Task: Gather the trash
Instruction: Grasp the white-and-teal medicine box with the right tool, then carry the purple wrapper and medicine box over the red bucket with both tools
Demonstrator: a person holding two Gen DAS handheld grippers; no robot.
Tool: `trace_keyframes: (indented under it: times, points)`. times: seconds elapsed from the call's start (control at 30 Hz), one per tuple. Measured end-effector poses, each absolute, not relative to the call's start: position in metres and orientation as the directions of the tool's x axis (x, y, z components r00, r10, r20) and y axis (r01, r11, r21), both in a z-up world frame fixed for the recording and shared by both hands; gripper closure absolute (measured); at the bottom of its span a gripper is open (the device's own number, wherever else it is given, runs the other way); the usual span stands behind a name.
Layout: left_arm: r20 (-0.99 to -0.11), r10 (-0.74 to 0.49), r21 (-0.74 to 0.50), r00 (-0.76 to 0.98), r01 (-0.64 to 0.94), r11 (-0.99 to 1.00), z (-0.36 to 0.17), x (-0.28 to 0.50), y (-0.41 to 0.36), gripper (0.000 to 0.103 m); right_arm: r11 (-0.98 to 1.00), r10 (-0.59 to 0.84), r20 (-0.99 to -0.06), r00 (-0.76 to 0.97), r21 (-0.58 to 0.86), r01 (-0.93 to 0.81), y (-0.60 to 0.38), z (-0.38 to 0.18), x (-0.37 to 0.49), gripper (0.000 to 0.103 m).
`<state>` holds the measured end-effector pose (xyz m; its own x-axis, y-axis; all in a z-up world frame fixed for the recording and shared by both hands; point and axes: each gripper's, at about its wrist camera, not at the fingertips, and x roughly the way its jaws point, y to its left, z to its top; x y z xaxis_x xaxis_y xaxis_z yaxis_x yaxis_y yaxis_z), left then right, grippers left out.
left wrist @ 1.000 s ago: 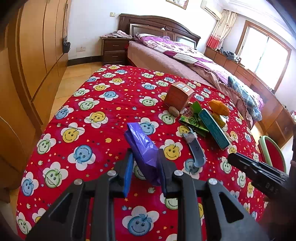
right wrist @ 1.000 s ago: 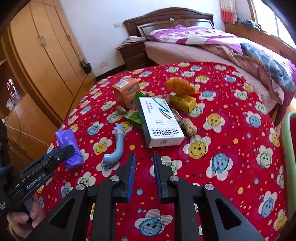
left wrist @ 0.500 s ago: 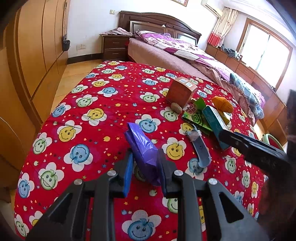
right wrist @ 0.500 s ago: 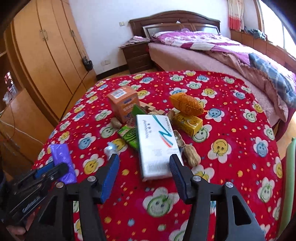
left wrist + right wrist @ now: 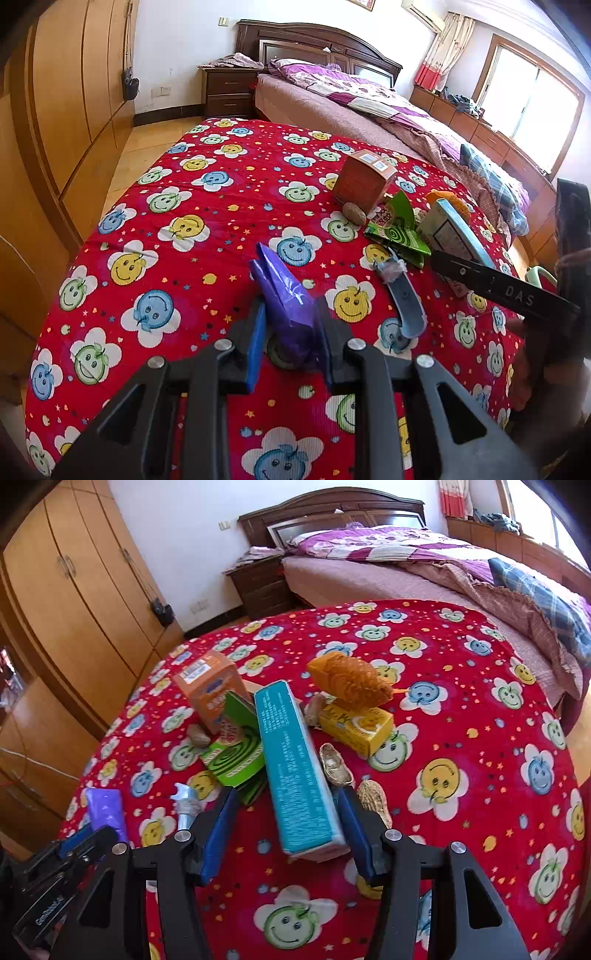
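On the red quilt (image 5: 461, 709), right gripper (image 5: 284, 834) fingers straddle the teal box (image 5: 295, 775) wide; left gripper (image 5: 291, 339) pinches the purple bag (image 5: 284, 299).

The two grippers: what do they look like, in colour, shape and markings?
Both are black plastic frames with triangular cut-outs and round silver screw heads. The left gripper and the right gripper each have two flat fingers lined with blue pads. Seen from the left wrist, the right one's side shows raised letters "DAS". No cables or sleeves are visible.
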<state>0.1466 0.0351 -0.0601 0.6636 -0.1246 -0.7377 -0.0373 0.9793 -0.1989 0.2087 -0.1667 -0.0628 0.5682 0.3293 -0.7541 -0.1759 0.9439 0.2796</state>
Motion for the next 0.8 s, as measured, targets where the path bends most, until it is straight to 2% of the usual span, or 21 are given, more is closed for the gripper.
trace_keyframes:
  times: [0.07,0.17,0.8]
  points:
    - [-0.737,-0.124,-0.198,0.664,-0.037,0.979,-0.060,0.147,0.035,0.078,0.937,0.347,-0.753,0.559,0.306,-0.169,-0.168,-0.065,0.207,0.068]
    - [-0.736,-0.125,-0.198,0.665,-0.036,0.979,-0.059,0.146,0.035,0.078,0.930,0.362,-0.748,0.557,0.327,-0.165,-0.170,-0.065,0.204,0.084]
    - [-0.672,-0.202,-0.234,0.712,0.054,0.971,-0.022,0.114,0.015,0.078,0.928,0.357,-0.658,0.663,0.330,-0.173,-0.198,-0.014,0.112,0.084]
